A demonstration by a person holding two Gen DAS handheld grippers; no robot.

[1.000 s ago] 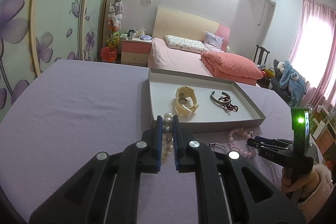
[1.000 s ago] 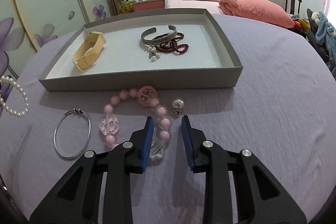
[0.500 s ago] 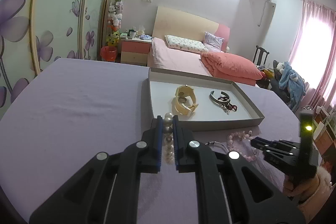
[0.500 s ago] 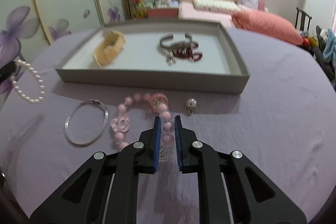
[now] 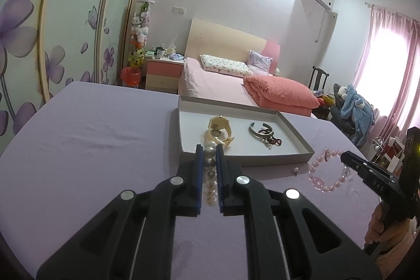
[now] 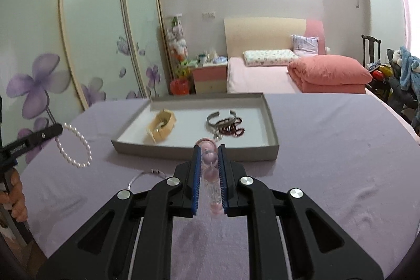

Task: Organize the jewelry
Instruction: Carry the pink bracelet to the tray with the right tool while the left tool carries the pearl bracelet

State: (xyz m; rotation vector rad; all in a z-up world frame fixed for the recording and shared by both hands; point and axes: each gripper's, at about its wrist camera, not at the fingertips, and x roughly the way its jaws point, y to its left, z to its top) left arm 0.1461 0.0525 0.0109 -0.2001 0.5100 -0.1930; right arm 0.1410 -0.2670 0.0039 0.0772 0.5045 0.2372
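My left gripper (image 5: 209, 148) is shut on a white pearl bracelet (image 5: 210, 169) and holds it above the purple table; the bracelet also hangs in the right wrist view (image 6: 74, 148). My right gripper (image 6: 209, 148) is shut on a pink bead bracelet (image 6: 212, 175), lifted off the table; it also shows in the left wrist view (image 5: 328, 173). The grey tray (image 6: 194, 150) ahead holds a cream watch (image 6: 161, 126), a silver cuff (image 6: 220, 116) and a dark red bead string (image 6: 232, 129).
A thin silver bangle (image 6: 147, 175) lies on the table left of my right gripper. A small pearl earring (image 5: 296, 170) lies in front of the tray. A bed and a wardrobe stand beyond the table.
My right gripper shut on the pink bead bracelet and lifted it off the table. My left gripper rose a little with the pearl bracelet still in it.
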